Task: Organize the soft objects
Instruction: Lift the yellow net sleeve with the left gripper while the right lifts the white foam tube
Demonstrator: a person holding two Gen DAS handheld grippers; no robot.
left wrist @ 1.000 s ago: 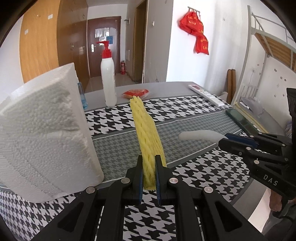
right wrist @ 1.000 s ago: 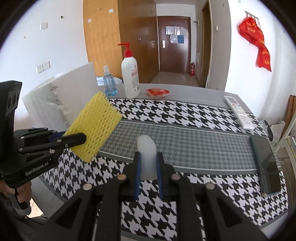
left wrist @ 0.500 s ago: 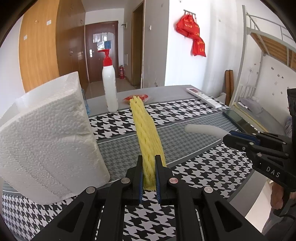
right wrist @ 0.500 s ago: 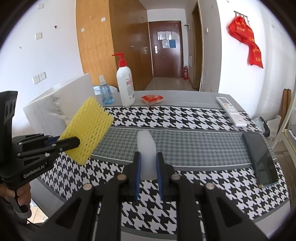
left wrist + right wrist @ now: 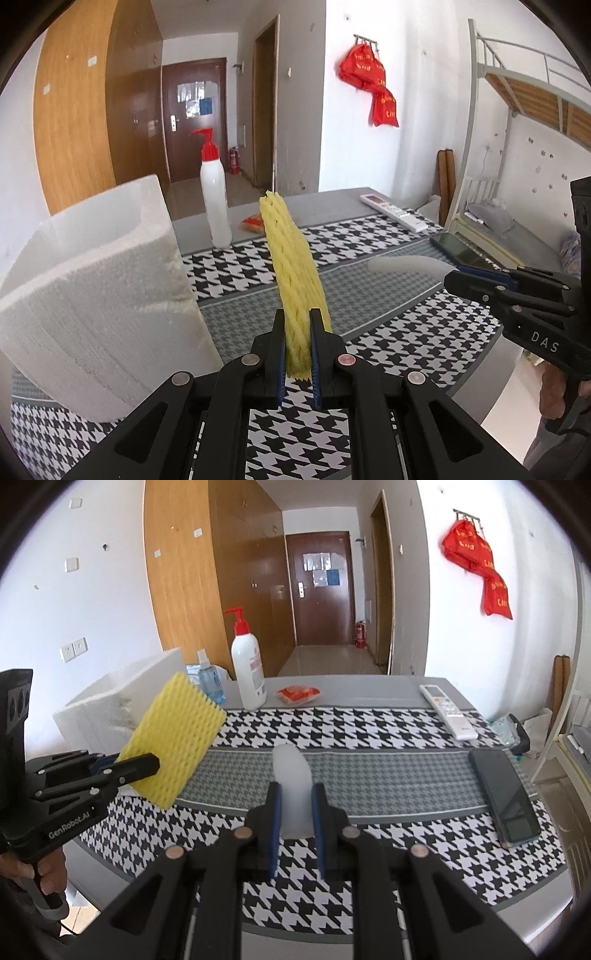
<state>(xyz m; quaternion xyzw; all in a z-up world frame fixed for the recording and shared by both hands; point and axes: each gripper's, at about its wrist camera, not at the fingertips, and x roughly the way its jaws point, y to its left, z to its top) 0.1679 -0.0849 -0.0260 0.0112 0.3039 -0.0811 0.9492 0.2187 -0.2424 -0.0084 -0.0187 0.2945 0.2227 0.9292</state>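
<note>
**Holding two soft pieces above the table**

Gripping a yellow foam net [image 5: 295, 280], the left gripper [image 5: 298, 354] has its jaws pressed tight on the net's near end, so the net stands edge-on and juts forward in the air over the table [image 5: 369, 306]. In the right wrist view the same net [image 5: 177, 738] shows its broad meshed face, tilted, pinched at its lower corner by the left gripper [image 5: 147, 766], with a hand [image 5: 40, 875] on the handle below.

At the far left of the table stands a white foam block [image 5: 96, 295], its hollowed top facing up, just beside the net. Behind it, a small blue spray bottle [image 5: 207, 679] and a white pump bottle [image 5: 248, 668] with a red head stand upright near the back edge. A red packet [image 5: 298, 694] lies flat a little to the right of them.

In the middle, the right gripper [image 5: 295, 812] is nearly closed, its pads squeezing a white foam piece [image 5: 291, 786] that sticks out forward, rounded at the tip and raised off the cloth. From the left wrist view this piece [image 5: 402, 265] points left from the right gripper [image 5: 458, 277], well apart from the net.

Further right, a white remote [image 5: 447, 709] lies on the cloth, and a dark phone [image 5: 506, 797] lies flat near the right edge
</note>
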